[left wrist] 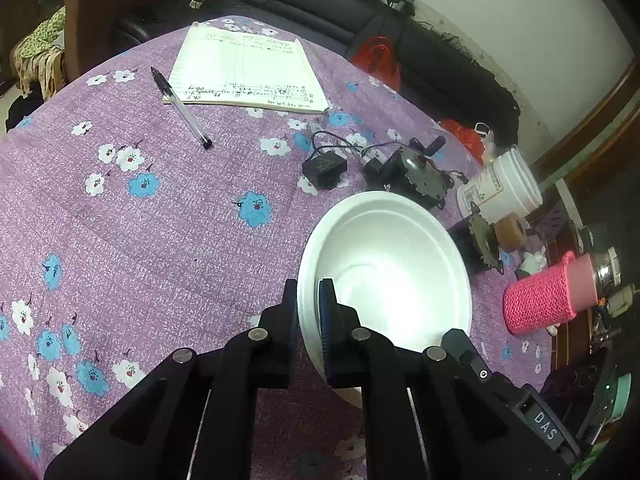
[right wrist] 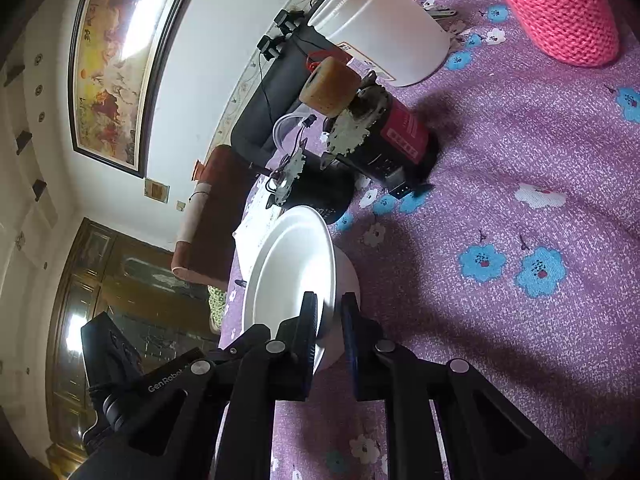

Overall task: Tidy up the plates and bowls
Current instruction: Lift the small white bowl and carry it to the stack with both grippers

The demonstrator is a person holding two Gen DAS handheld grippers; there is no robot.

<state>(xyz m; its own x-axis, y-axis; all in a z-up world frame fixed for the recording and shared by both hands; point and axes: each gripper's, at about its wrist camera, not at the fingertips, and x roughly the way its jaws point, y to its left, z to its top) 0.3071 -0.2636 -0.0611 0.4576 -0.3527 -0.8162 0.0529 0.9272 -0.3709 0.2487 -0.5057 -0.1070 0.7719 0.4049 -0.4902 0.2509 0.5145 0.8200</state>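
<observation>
A white foam bowl [left wrist: 384,264] sits on the purple flowered tablecloth [left wrist: 160,220]. My left gripper [left wrist: 309,294] is shut on its near-left rim, one finger outside the wall and one inside. In the right wrist view the same bowl [right wrist: 292,264] appears tilted on its side, and my right gripper [right wrist: 329,308] is shut on its rim, one finger inside and one against the outer wall. The right gripper's body [left wrist: 460,344] also shows at the bowl's near-right rim in the left wrist view. The left gripper's body [right wrist: 120,344] shows at the lower left of the right wrist view.
Beyond the bowl lie a small motor with wires [left wrist: 416,176], a black box [left wrist: 324,168], a toppled white jar [left wrist: 500,188], a tape roll [left wrist: 510,232] and a pink knitted cup [left wrist: 540,300]. A notepad [left wrist: 244,68] and pen [left wrist: 182,110] lie farther back. The table's edge runs along the right.
</observation>
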